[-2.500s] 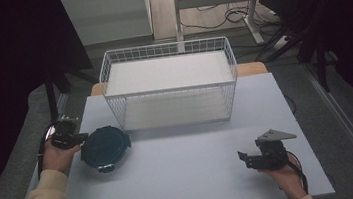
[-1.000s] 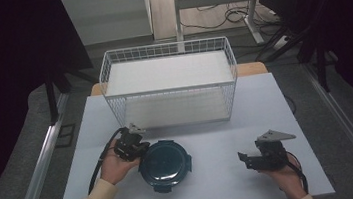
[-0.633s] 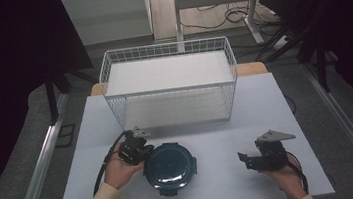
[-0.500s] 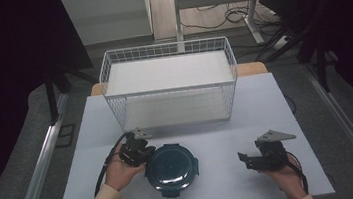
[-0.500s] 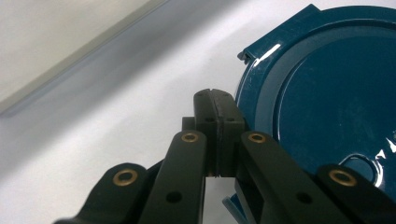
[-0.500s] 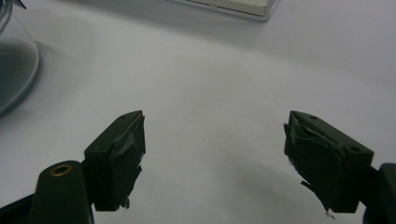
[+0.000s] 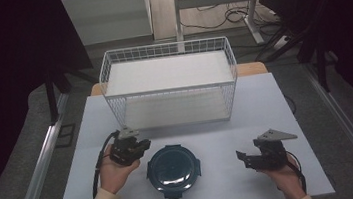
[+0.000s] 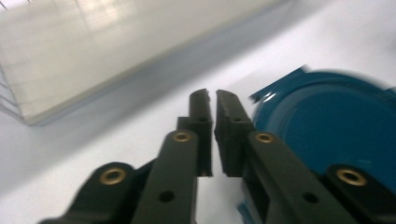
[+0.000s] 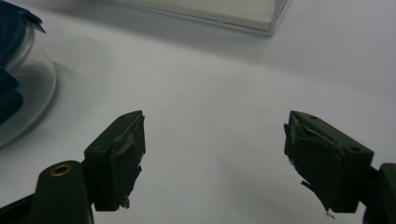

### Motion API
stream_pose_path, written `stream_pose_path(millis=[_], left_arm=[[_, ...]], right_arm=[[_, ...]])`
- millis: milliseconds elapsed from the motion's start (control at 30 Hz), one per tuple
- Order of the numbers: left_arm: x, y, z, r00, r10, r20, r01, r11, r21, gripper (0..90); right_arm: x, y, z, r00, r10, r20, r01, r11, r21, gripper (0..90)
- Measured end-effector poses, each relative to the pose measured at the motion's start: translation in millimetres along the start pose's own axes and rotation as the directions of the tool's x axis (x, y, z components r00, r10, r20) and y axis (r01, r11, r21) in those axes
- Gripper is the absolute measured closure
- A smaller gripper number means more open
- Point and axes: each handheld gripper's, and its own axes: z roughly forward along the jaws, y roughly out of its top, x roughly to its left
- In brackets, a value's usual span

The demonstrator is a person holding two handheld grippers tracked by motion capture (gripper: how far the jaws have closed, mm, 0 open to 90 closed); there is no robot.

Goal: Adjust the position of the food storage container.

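Note:
A round clear container with a dark teal clip lid (image 7: 173,171) sits on the white table (image 7: 265,104), in front of the middle. My left gripper (image 7: 142,147) is just to its left, its tips at the lid's rim. In the left gripper view the left gripper (image 8: 211,95) is shut with nothing between the jaws, and the teal lid (image 8: 336,135) lies right beside them. My right gripper (image 7: 244,158) rests at the front right, a hand's width from the container. Seen from its own camera, the right gripper (image 9: 215,135) stands wide open over bare table, with the container (image 9: 18,79) at far left.
A white wire basket (image 7: 171,91) with a pale floor stands at the back middle of the table; its base shows as basket (image 8: 93,51) and basket (image 9: 210,9). Cables trail from both grippers. Dark floor and a metal rail (image 7: 41,165) flank the table.
The left gripper, shut, has travelled from the table's far left to the middle, and the teal-lidded container has slid rightward with it. The right gripper has stayed put.

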Motion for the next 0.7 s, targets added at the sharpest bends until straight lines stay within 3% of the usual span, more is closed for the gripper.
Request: stream_pose_path(millis=[100,133,167,200,233,300,567,700], left_arm=[[-1.1,-7.9,-21.0,0.9992,-0.029,0.028,0.031,0.9971,-0.069,78.6],[-1.4,-10.0,-24.8,0.9988,-0.036,0.032,0.038,0.9964,-0.075,70.2],[-1.5,-12.8,-29.1,0.9983,-0.047,0.035,0.05,0.9955,-0.081,54.0],[-1.9,-16.0,-32.2,0.9965,-0.074,0.037,0.077,0.9931,-0.088,54.0],[-2.1,-20.0,-35.2,0.9939,-0.1,0.047,0.103,0.9911,-0.084,46.6],[-3.7,-26.5,-40.6,0.9938,-0.1,0.048,0.103,0.992,-0.072,32.0],[-5.7,-59.4,-49.4,0.9898,-0.132,0.054,0.135,0.9894,-0.054,26.0],[-3.0,-63.5,-47.4,0.9884,-0.143,0.05,0.146,0.9876,-0.057,25.9]], right_arm=[[2.2,2.1,-1.0,0.9999,-0.004,-0.011,0.003,1.0,-0.012,20.4],[3.9,3.3,-1.2,0.9998,-0.01,-0.018,0.009,1.0,-0.019,20.3],[6.2,4.6,-1.7,0.9995,-0.02,-0.026,0.019,0.999,-0.026,20.2],[6.2,4.6,-1.7,0.9995,-0.02,-0.026,0.019,0.999,-0.026,20.2],[7.5,5.5,-1.7,0.9993,-0.024,-0.03,0.023,0.999,-0.031,20.3],[12.2,8.8,-2.8,0.9987,-0.029,-0.042,0.027,0.999,-0.048,20.2],[23.2,8.0,-7.9,0.9968,-0.055,-0.058,0.05,0.996,-0.074,20.1],[23.2,4.8,-10.8,0.9963,-0.069,-0.052,0.065,0.995,-0.073,20.1]])
